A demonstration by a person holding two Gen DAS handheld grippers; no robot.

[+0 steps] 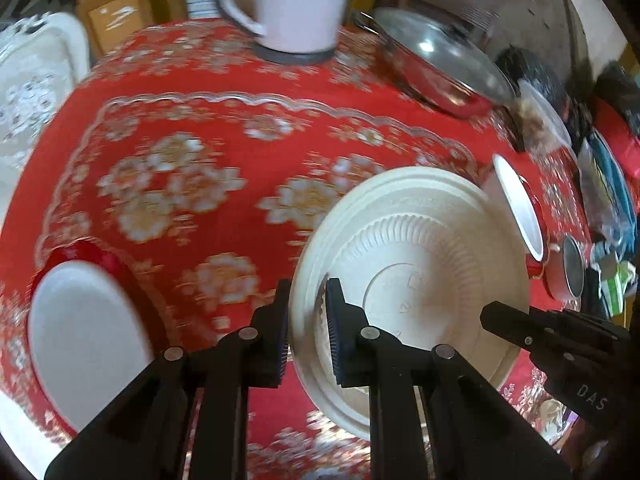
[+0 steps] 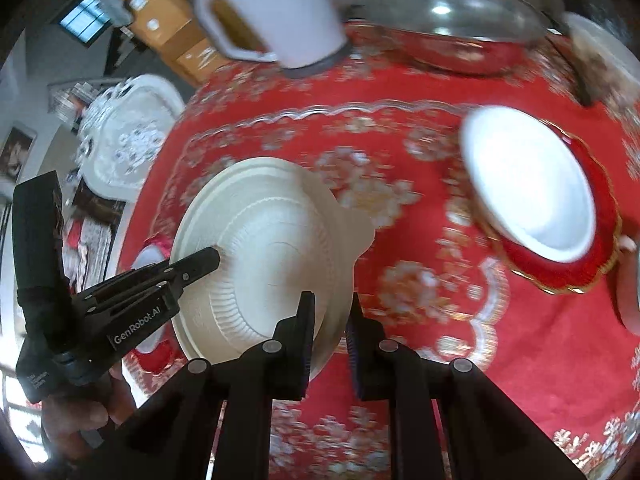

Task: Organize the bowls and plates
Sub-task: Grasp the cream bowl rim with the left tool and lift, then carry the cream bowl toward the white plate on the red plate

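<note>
From the left wrist view, a red-rimmed bowl [image 1: 84,344] sits at eight o'clock on the red floral tablecloth [image 1: 224,128]. The left gripper [image 1: 306,336] pinches the left rim of an upturned cream disposable plate [image 1: 424,280] at five o'clock, held off the cloth. The right gripper [image 2: 330,336] clamps the plate's opposite edge (both views blurred). Another red bowl [image 1: 520,216] sits at three o'clock, a white kettle [image 1: 288,4] at twelve.

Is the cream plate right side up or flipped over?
Flipped: the cream plate shows its ribbed underside and raised base ring, facing the camera.
</note>
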